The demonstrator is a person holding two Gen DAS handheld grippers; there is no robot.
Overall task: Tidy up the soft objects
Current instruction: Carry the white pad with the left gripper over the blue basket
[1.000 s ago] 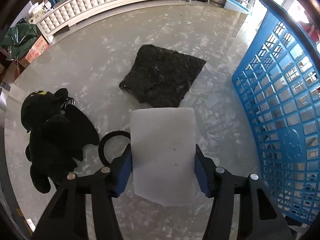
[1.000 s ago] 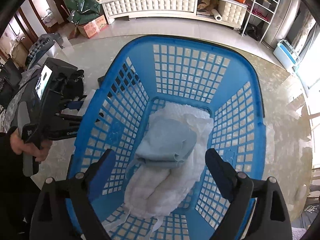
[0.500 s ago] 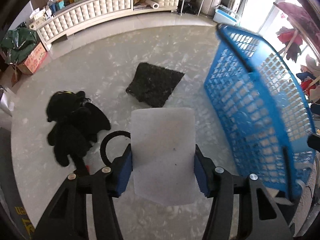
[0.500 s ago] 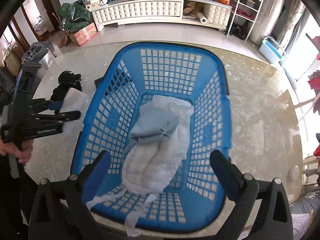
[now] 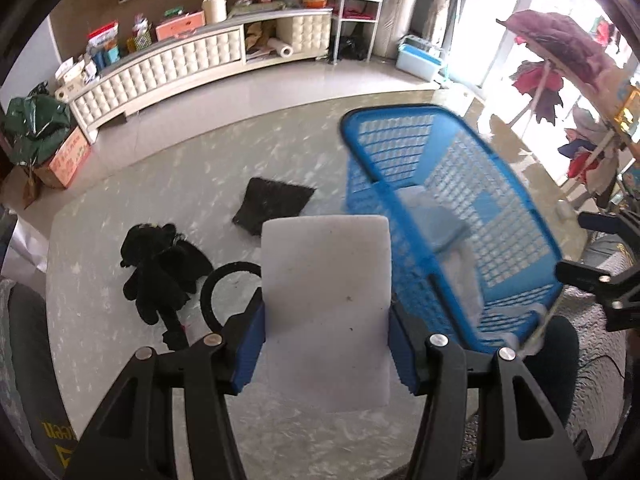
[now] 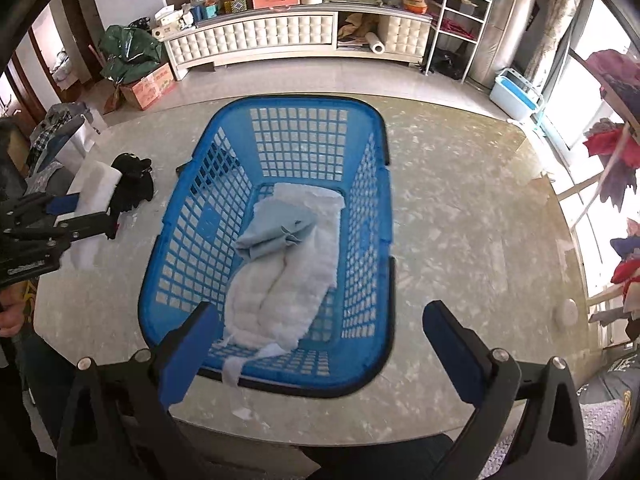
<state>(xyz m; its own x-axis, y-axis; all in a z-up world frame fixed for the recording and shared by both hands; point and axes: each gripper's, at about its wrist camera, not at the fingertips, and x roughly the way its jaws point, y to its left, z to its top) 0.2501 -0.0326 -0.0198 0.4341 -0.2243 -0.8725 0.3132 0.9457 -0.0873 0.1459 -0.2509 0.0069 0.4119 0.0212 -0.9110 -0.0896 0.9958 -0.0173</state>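
Note:
My left gripper (image 5: pixel 326 344) is shut on a white foam block (image 5: pixel 326 304) and holds it above the table, left of the blue basket (image 5: pixel 496 196). In the right wrist view the block (image 6: pixel 98 188) and left gripper (image 6: pixel 84 218) show at the far left. The basket (image 6: pixel 360 152) holds a white fluffy cloth (image 6: pixel 280 296) with a folded pale blue cloth (image 6: pixel 276 232) on top. My right gripper (image 6: pixel 316 340) is open and empty, above the basket's near end. A black plush toy (image 5: pixel 160 264) and a dark fuzzy cushion (image 5: pixel 272 204) lie on the table.
A black ring (image 5: pixel 224 284) lies next to the plush toy. The marble table (image 6: pixel 460 240) ends close to me. Beyond it stand a white cabinet (image 6: pixel 280 36), a cardboard box (image 6: pixel 148 84) and a metal shelf (image 6: pixel 456 20). Clothes hang at the right (image 5: pixel 560 48).
Both grippers have risen and pulled back, so table and basket look smaller. The left gripper carried the foam block up and towards the basket. The right gripper stayed open.

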